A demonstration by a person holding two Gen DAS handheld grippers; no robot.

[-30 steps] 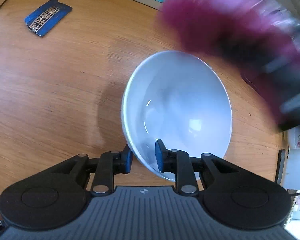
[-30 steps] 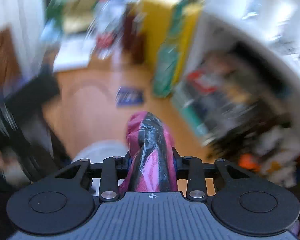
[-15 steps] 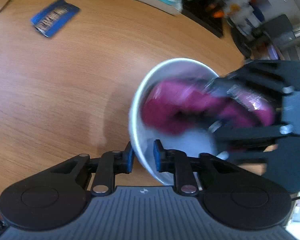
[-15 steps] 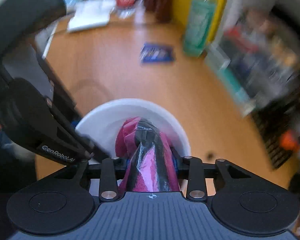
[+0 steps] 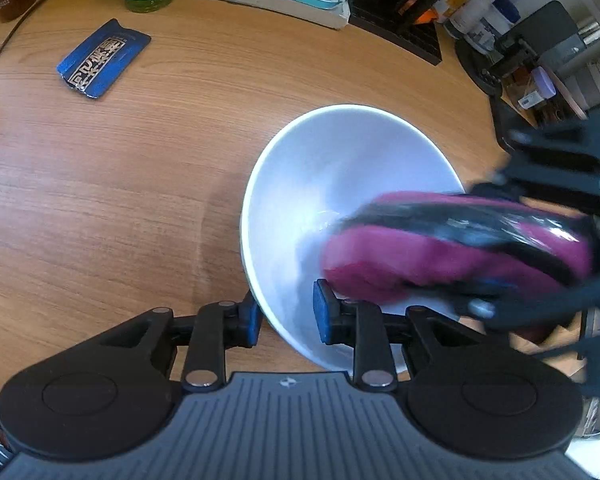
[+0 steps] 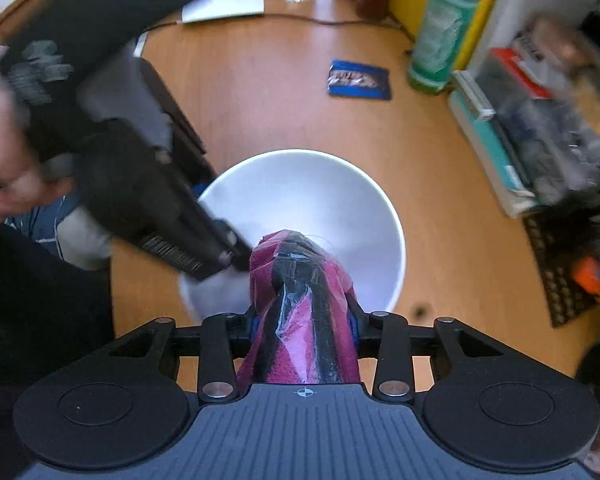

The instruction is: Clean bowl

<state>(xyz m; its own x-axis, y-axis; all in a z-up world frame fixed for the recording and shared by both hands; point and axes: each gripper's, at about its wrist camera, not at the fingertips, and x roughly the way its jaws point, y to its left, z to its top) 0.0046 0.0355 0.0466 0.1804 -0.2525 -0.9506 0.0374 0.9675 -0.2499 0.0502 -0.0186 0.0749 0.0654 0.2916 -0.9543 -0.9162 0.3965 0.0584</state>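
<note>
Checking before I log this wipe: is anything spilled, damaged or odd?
No spill or damage shows. One oddity: the pink cloth reaching into the white bowl is wrapped in shiny clear film with black bands, which is unusual for a wiping cloth.

Glossy white bowl [image 5: 352, 168], wood-grain table [image 5: 140, 184], fuzzy magenta cloth [image 6: 296, 320]
</note>
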